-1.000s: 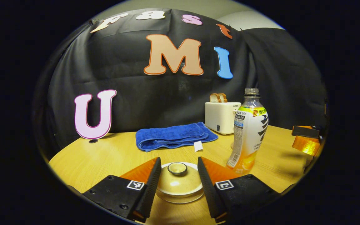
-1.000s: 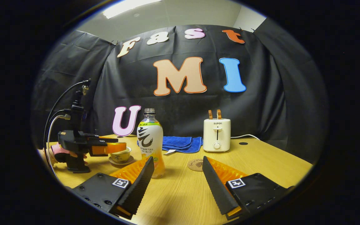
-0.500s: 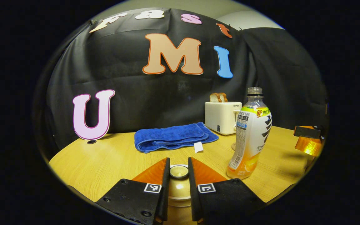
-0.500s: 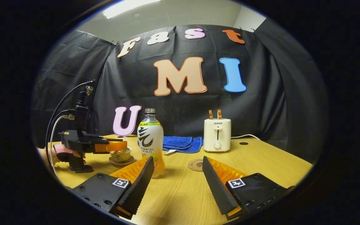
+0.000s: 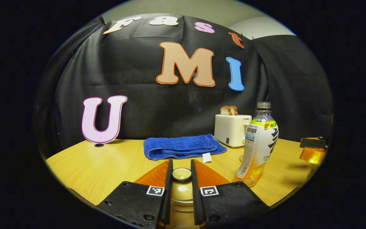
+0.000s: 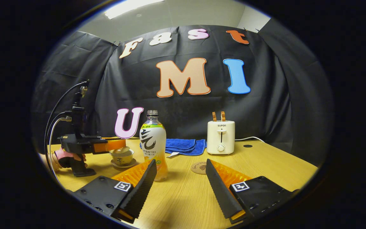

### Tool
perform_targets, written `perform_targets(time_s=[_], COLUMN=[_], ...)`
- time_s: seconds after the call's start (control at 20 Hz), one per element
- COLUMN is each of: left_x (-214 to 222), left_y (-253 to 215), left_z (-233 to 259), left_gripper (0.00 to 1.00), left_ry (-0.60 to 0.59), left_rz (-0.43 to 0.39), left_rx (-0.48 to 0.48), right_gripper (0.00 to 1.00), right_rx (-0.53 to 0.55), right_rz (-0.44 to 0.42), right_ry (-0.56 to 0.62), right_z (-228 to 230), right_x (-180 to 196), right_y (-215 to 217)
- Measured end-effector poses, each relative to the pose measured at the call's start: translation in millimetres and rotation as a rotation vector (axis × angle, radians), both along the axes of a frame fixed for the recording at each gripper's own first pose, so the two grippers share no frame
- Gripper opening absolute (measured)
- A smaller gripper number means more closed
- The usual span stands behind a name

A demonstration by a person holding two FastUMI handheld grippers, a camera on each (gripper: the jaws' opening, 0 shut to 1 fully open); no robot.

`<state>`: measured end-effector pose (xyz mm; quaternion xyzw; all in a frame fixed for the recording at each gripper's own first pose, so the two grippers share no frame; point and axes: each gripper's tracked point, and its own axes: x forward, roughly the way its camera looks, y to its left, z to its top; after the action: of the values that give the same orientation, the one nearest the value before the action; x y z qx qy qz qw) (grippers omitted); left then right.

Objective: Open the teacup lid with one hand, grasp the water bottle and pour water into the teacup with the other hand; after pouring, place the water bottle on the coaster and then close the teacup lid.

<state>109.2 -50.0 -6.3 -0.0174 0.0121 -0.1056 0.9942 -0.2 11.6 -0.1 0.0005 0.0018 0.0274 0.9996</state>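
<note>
I am working in a recording booth set up inside an office-like room. Black cloth (image 6: 265, 105) hangs behind the wooden tabletop (image 6: 275, 165) ahead of my tool, with a plain pale wall and a ceiling light panel (image 6: 132, 5) above it. Home props stand far ahead of my tool: a white toaster (image 6: 220, 137) holding bread and a folded blue towel (image 5: 183, 146).

Both low views share the water bottle (image 5: 259, 143).

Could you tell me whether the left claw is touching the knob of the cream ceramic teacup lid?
Touching. In the left gripper view, the left claw has both fingers pressed against the round knob of the cream ceramic teacup lid, no gap on either side.
</note>
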Motion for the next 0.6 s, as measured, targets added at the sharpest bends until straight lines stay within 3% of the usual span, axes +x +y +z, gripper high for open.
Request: perform_targets(time_s=[0.1,0.25,0.35,0.4,0.6], left_x=[-2,-9,-17,-22,-40], left_y=[11,25,37,43,69], left_z=[1,1,0,3,3], left_gripper=[0.26,0.24,0.26,0.27,0.26], left_ry=[-0.014,-0.025,-0.020,-0.028,-0.026], left_rz=[0.037,0.066,0.092,0.103,0.165], left_rx=[0.001,0.026,0.033,0.031,0.037], right_gripper=[0.95,1.00,0.94,1.00,0.98], right_rx=[0.001,0.002,0.003,0.004,0.007], right_rz=[0.007,0.042,0.059,0.070,0.122], right_ry=[0.000,0.002,0.004,0.007,0.010], right_z=[-1,-1,-1,-2,-4], right_x=[0,1,5,8,26], right_y=[1,9,13,17,36])
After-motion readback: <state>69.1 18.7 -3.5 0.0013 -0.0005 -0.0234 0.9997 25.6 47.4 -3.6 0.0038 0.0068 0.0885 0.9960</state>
